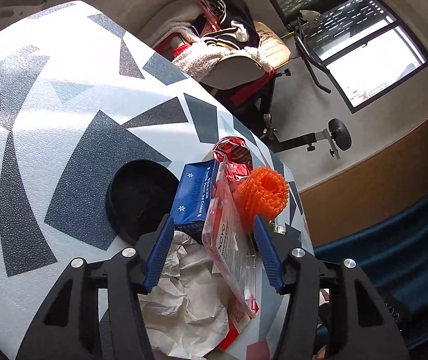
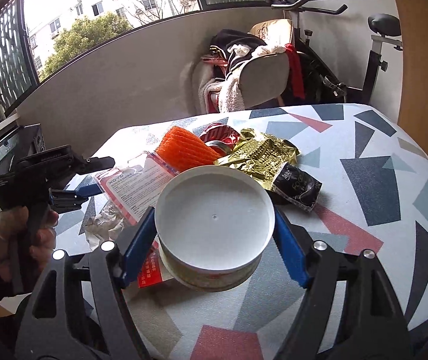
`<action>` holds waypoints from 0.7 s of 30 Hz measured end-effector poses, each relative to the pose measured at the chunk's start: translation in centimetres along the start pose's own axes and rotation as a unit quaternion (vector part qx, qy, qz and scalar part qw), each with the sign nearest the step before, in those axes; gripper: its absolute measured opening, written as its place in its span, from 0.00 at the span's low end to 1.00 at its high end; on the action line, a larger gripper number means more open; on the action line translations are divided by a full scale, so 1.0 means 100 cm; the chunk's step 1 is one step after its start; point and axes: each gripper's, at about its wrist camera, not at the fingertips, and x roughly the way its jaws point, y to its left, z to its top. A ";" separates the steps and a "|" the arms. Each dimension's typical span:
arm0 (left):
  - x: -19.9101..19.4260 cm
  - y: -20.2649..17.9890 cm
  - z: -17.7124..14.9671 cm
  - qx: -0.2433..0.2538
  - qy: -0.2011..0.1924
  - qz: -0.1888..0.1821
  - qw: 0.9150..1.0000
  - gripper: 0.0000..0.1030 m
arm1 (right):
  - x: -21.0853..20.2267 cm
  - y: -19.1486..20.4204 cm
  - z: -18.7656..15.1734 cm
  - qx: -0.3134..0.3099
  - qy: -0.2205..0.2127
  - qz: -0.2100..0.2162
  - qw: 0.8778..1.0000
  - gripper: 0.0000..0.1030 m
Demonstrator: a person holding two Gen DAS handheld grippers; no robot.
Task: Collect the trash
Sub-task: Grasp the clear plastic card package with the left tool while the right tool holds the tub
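Clear XOYO pack (image 1: 229, 252) between spread left gripper (image 1: 214, 225); right gripper (image 2: 214, 219) clamps white tub (image 2: 214, 225) (unlabelled).

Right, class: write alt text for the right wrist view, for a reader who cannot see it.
The right gripper clamps a round white tub between its blue fingers above a patterned table. Behind it lie a gold wrapper, orange mesh and a clear plastic package; the left gripper reaches in from the left.

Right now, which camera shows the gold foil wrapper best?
The right wrist view: the gold foil wrapper lies in plain sight behind the white tub. The left wrist view does not show it.
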 end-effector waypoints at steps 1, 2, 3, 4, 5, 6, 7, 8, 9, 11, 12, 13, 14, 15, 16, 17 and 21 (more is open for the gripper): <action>0.001 -0.001 0.001 0.000 0.004 0.001 1.000 0.38 | 0.000 -0.001 0.000 0.000 0.001 -0.002 1.000 0.73; 0.001 -0.001 0.002 0.003 0.005 -0.002 1.000 0.26 | 0.001 -0.001 -0.001 -0.002 0.003 -0.008 1.000 0.73; -0.001 -0.003 0.003 0.011 0.006 -0.005 1.000 0.19 | 0.001 0.000 -0.002 -0.007 0.006 -0.015 1.000 0.73; -0.003 -0.007 0.004 0.024 0.005 0.001 1.000 0.11 | 0.001 0.001 -0.003 -0.010 0.008 -0.020 1.000 0.73; -0.006 -0.012 0.004 0.042 0.003 0.009 0.999 0.09 | 0.000 0.001 -0.004 -0.012 0.009 -0.021 1.000 0.73; -0.009 -0.016 0.005 0.058 0.001 0.012 0.998 0.09 | -0.001 0.001 -0.004 -0.010 0.008 -0.020 1.000 0.73; -0.012 -0.020 0.005 0.074 -0.001 0.015 0.997 0.09 | -0.002 0.001 -0.005 -0.007 0.007 -0.018 1.000 0.73; -0.016 -0.024 0.006 0.088 -0.005 0.023 0.996 0.09 | -0.004 0.001 -0.005 -0.004 0.007 -0.017 1.000 0.73; -0.019 -0.028 0.007 0.097 -0.008 0.022 0.995 0.08 | -0.005 0.001 -0.006 -0.003 0.006 -0.017 1.000 0.73; -0.028 -0.036 0.008 0.115 -0.015 0.013 0.993 0.07 | -0.008 0.003 -0.006 -0.004 0.005 -0.019 1.000 0.73; -0.033 -0.042 0.009 0.127 -0.019 0.013 0.992 0.07 | -0.009 0.004 -0.006 -0.006 0.004 -0.020 1.000 0.73; -0.038 -0.049 0.009 0.143 -0.024 0.012 0.989 0.07 | -0.012 0.006 -0.005 -0.010 0.002 -0.021 1.000 0.73; -0.044 -0.056 0.009 0.157 -0.030 0.011 0.987 0.07 | -0.014 0.008 -0.005 -0.014 0.000 -0.023 1.000 0.73; -0.050 -0.063 0.009 0.168 -0.035 0.008 0.985 0.06 | -0.017 0.009 -0.004 -0.019 -0.002 -0.025 1.000 0.73; -0.058 -0.069 0.007 0.176 -0.041 0.004 0.984 0.06 | -0.020 0.011 -0.004 -0.023 -0.004 -0.025 0.999 0.73; -0.065 -0.074 0.006 0.182 -0.046 -0.002 0.982 0.06 | -0.023 0.012 -0.003 -0.026 -0.007 -0.026 0.999 0.73; -0.090 -0.090 -0.002 0.215 -0.061 -0.009 0.975 0.06 | -0.035 0.015 -0.002 -0.032 -0.015 -0.027 0.999 0.73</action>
